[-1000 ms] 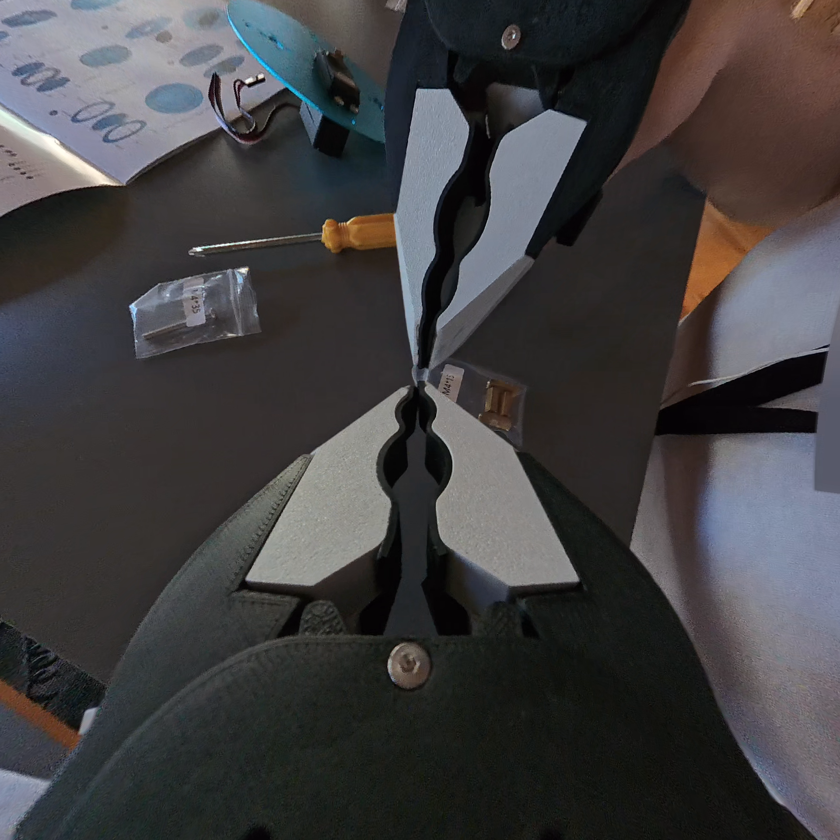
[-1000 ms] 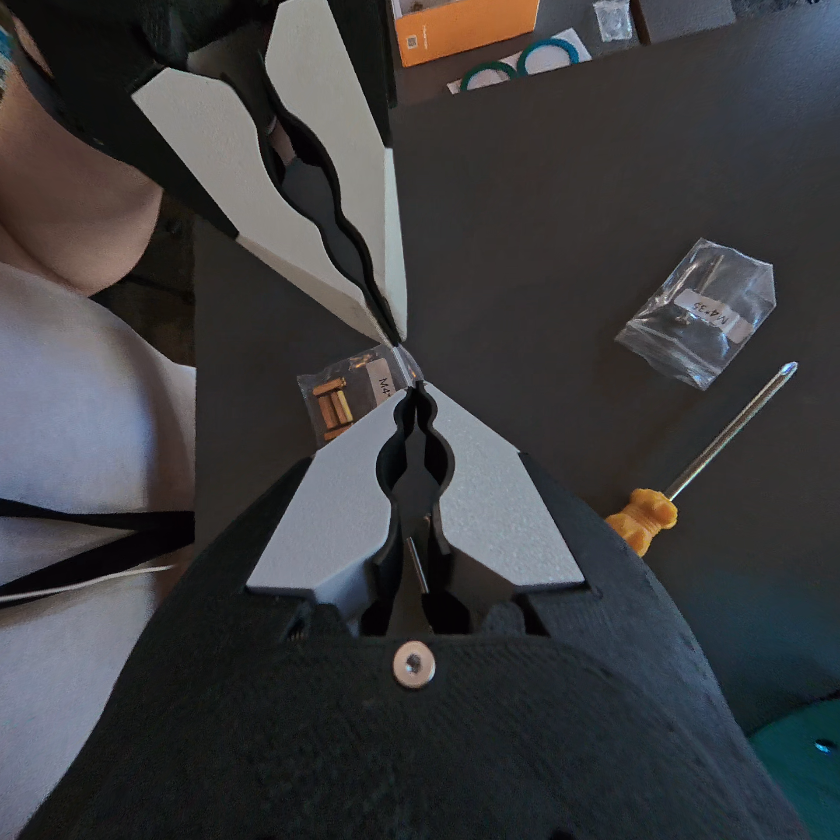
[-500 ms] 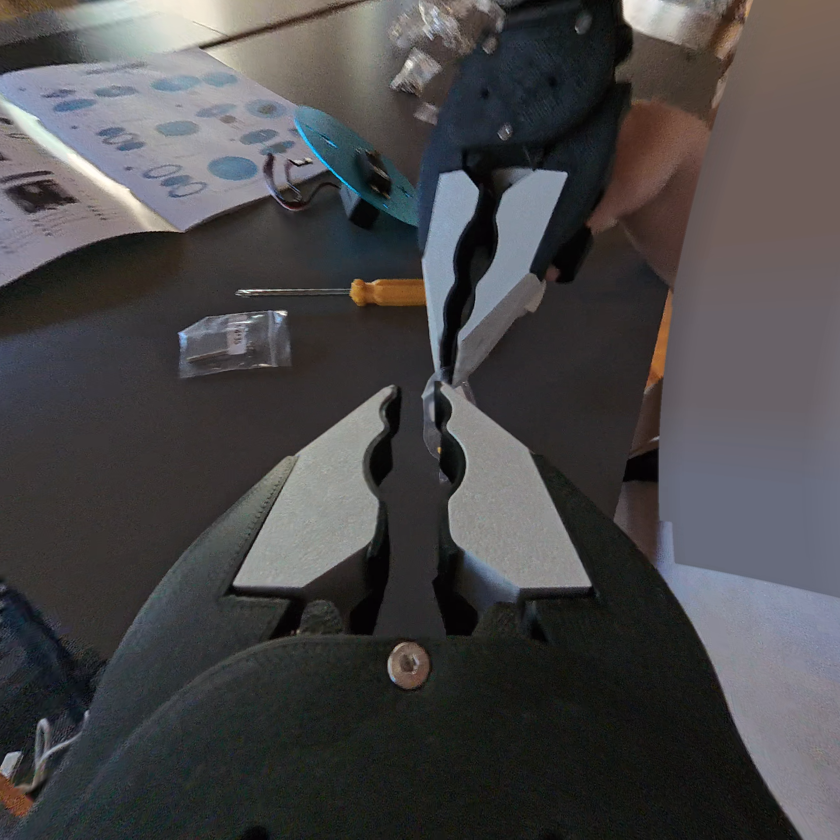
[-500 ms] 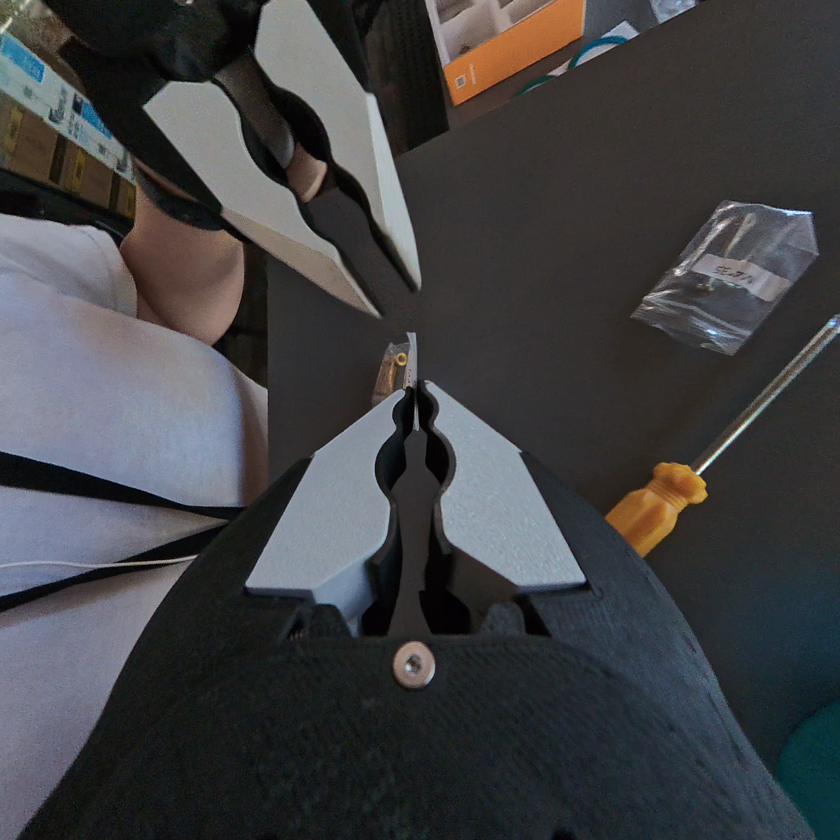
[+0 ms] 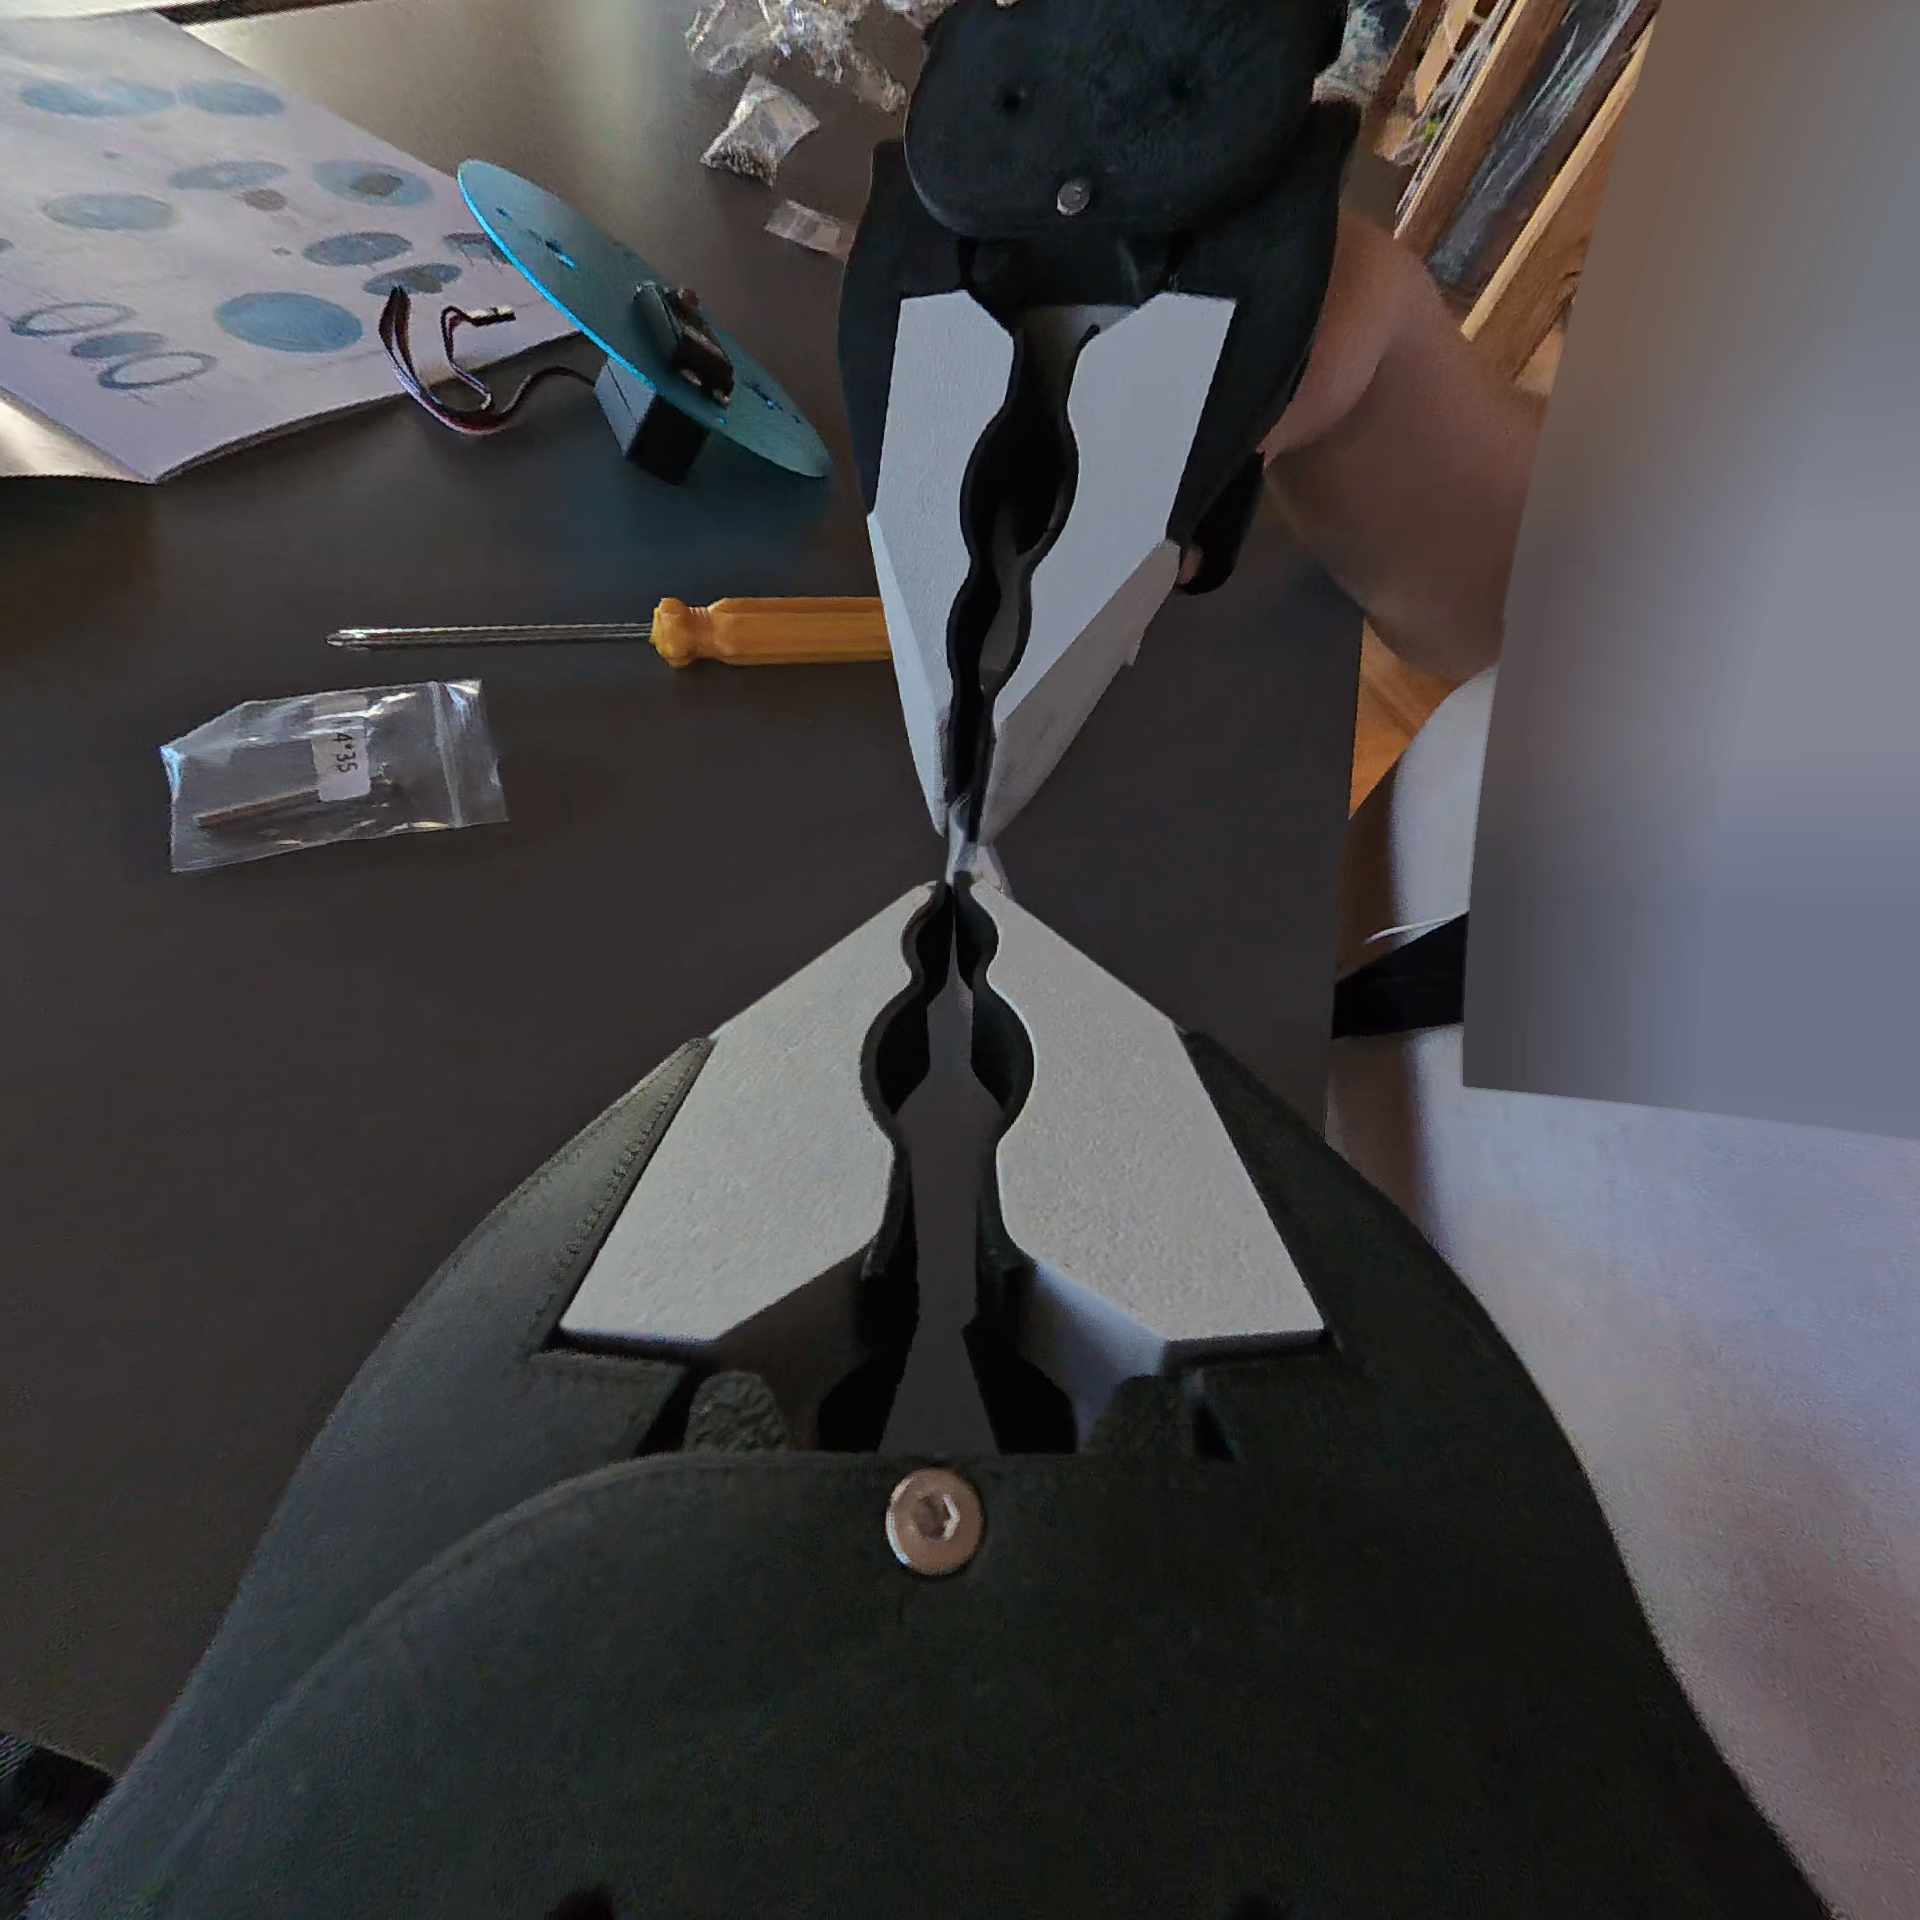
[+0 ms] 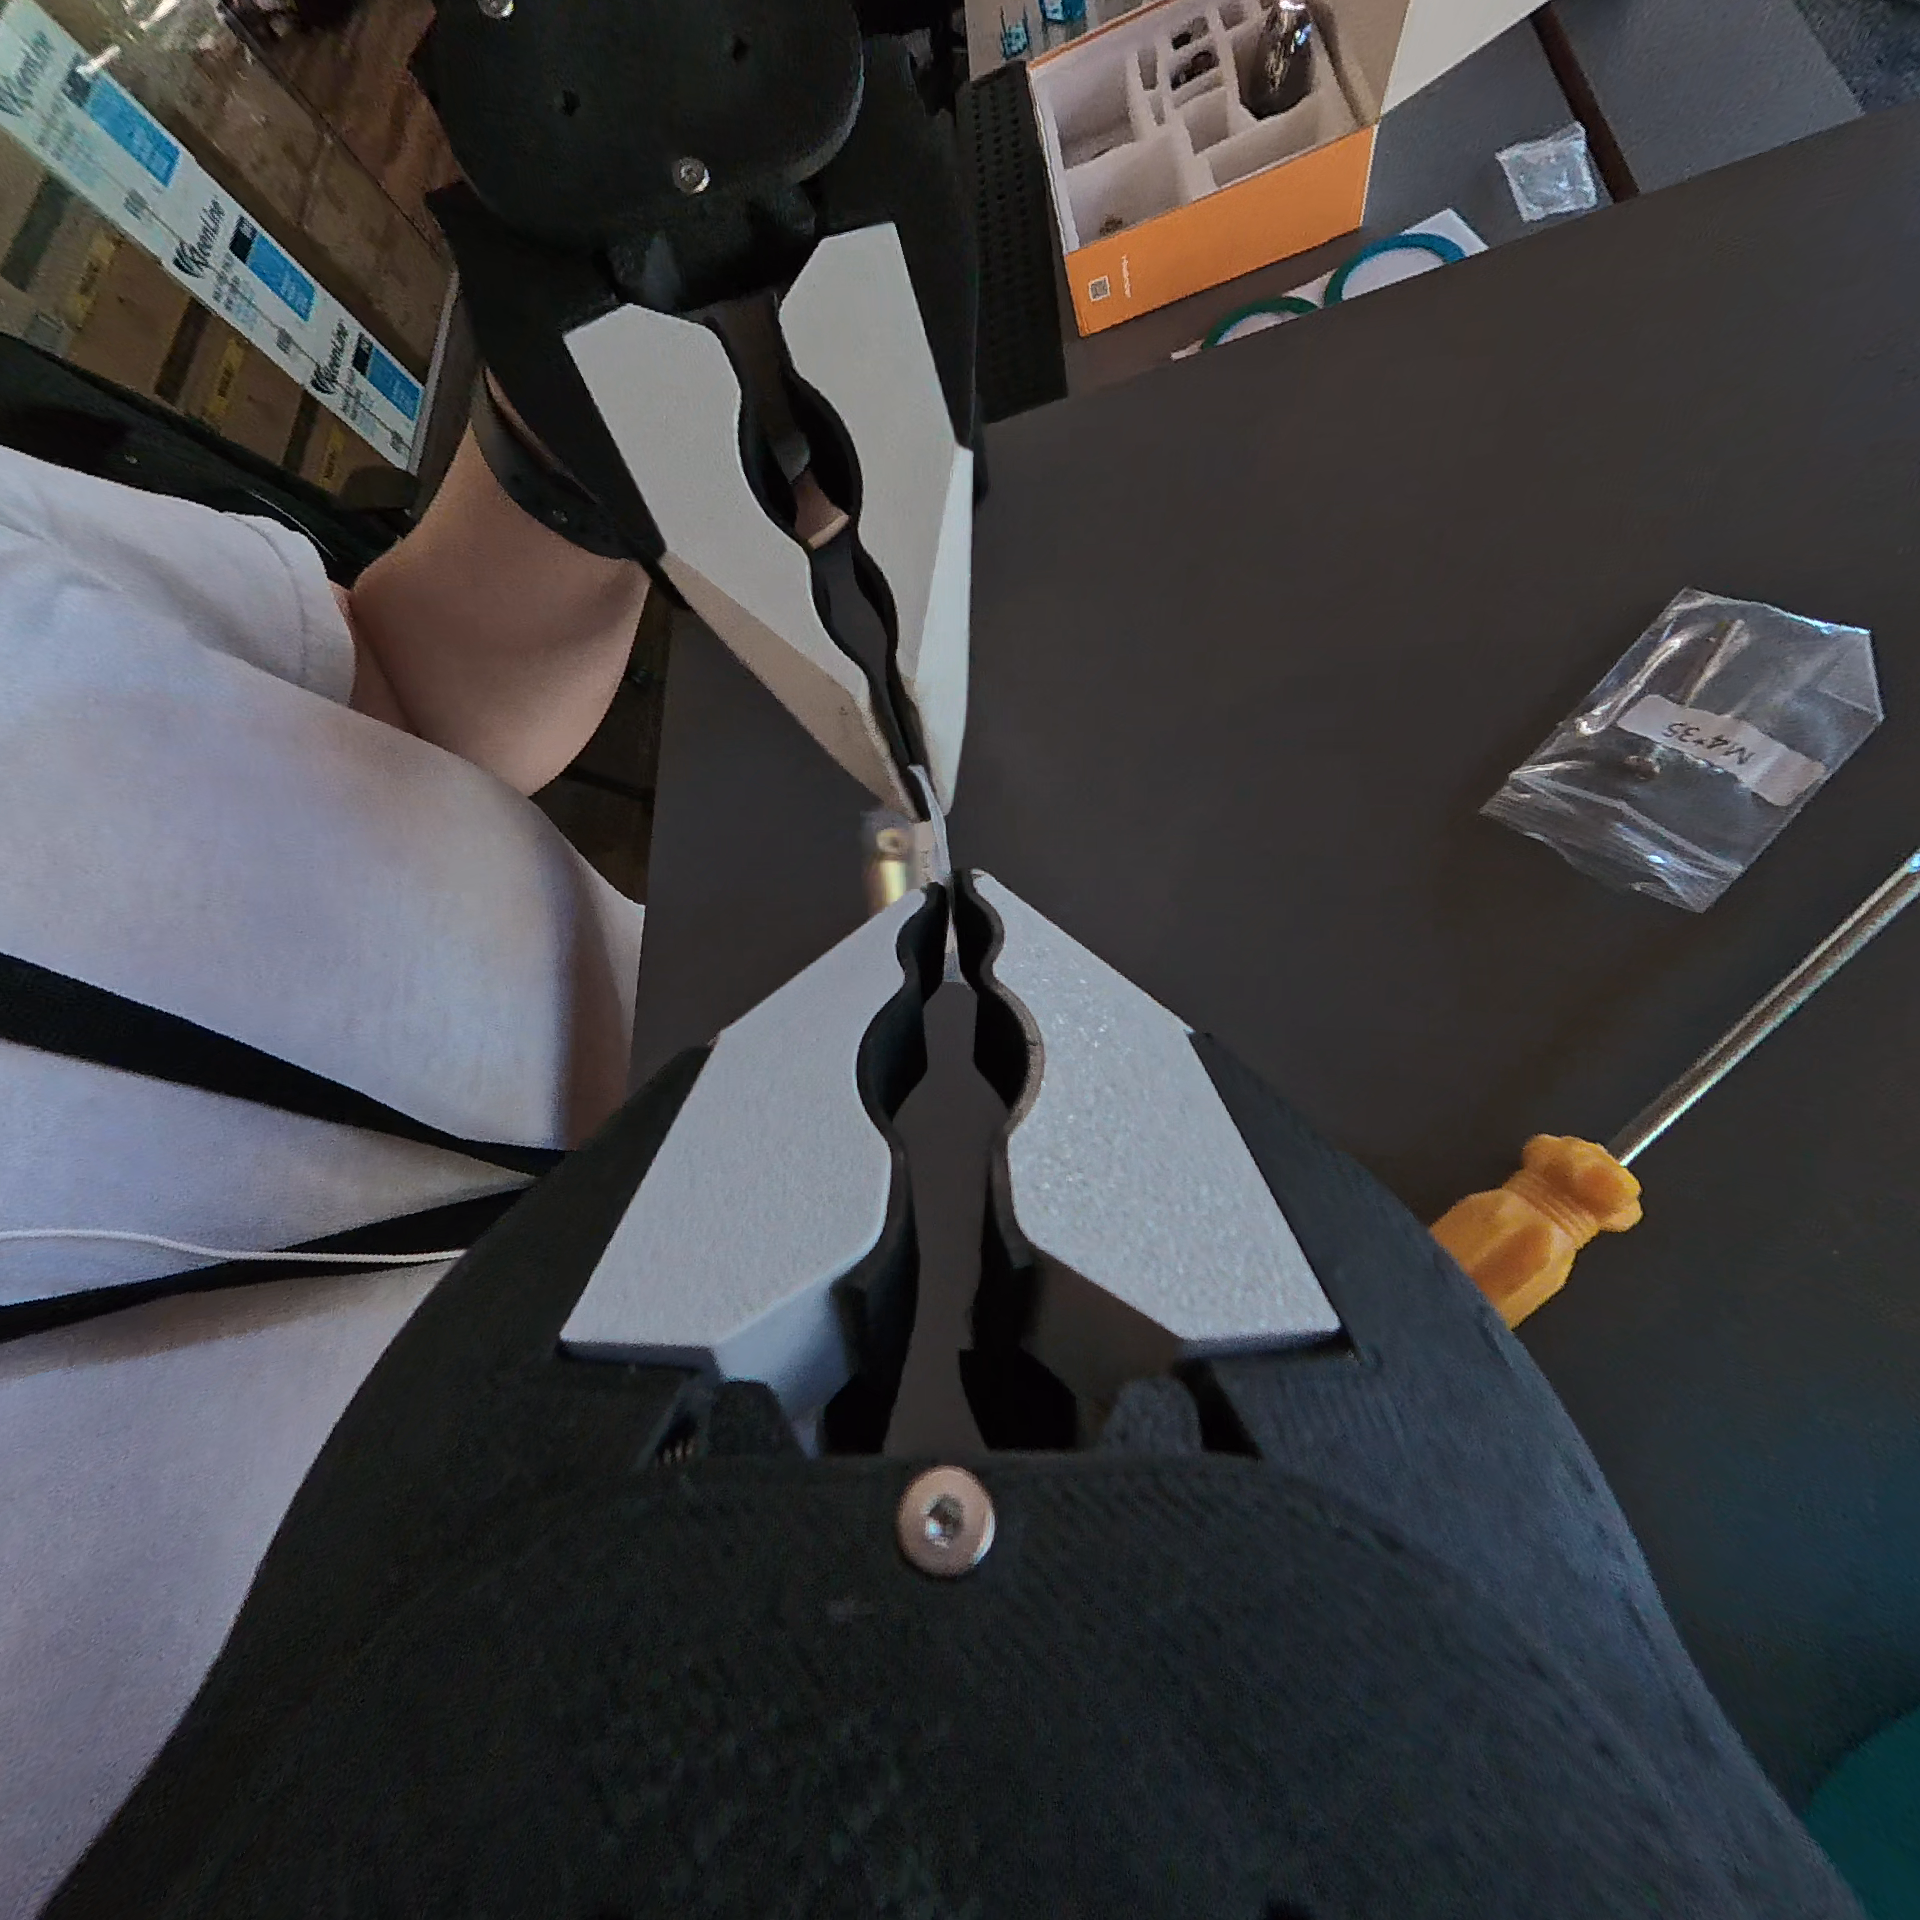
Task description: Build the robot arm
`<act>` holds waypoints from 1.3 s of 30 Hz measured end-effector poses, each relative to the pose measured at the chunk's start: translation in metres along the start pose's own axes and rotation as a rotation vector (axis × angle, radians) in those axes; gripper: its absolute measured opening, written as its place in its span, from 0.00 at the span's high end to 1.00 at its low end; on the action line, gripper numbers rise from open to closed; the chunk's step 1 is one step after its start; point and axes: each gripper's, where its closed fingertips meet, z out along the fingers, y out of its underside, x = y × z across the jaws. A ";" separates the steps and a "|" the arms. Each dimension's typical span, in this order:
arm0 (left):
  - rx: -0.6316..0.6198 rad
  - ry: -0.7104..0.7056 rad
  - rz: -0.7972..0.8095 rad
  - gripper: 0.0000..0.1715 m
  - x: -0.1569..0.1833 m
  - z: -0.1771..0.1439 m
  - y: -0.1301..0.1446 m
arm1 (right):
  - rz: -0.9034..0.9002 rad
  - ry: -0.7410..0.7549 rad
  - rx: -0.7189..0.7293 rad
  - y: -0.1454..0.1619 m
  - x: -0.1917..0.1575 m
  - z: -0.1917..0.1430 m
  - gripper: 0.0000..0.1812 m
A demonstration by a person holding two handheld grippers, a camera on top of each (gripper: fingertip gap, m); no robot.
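1. The left hand-held gripper [image 5: 954, 889] is seen with its fingers pressed together at the tips, and the edge of a small clear bag [image 5: 971, 860] is pinched between them.
2. The right hand-held gripper [image 6: 952, 883] is also pressed together at the tips, on the same small clear bag [image 6: 928, 831]; brass-coloured parts are seen inside it.
3. The two hand-held grippers are pointed at each other, tip almost touching tip, and the bag is held between them above the dark bench [image 5: 312, 1039].
4. To the left of the left hand-held gripper, on the bench, a second clear bag [image 5: 332, 769] with a white label and metal screws is laid flat.
5. Just beyond this bag a screwdriver [image 5: 623, 632] with a yellow handle is laid; its handle end is hidden behind the right hand-held gripper.
6. Farther off, a teal disc [image 5: 623, 312] with a black block and a wire is seen, and an open printed booklet [image 5: 156, 260] beside it.
7. In the right wrist view, an orange box [image 6: 1205, 156] with white dividers is seen far beyond the bench edge.
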 end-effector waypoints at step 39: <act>-0.069 0.014 0.122 1.00 0.008 0.007 0.007 | 0.035 -0.120 -0.031 0.000 -0.002 -0.007 0.98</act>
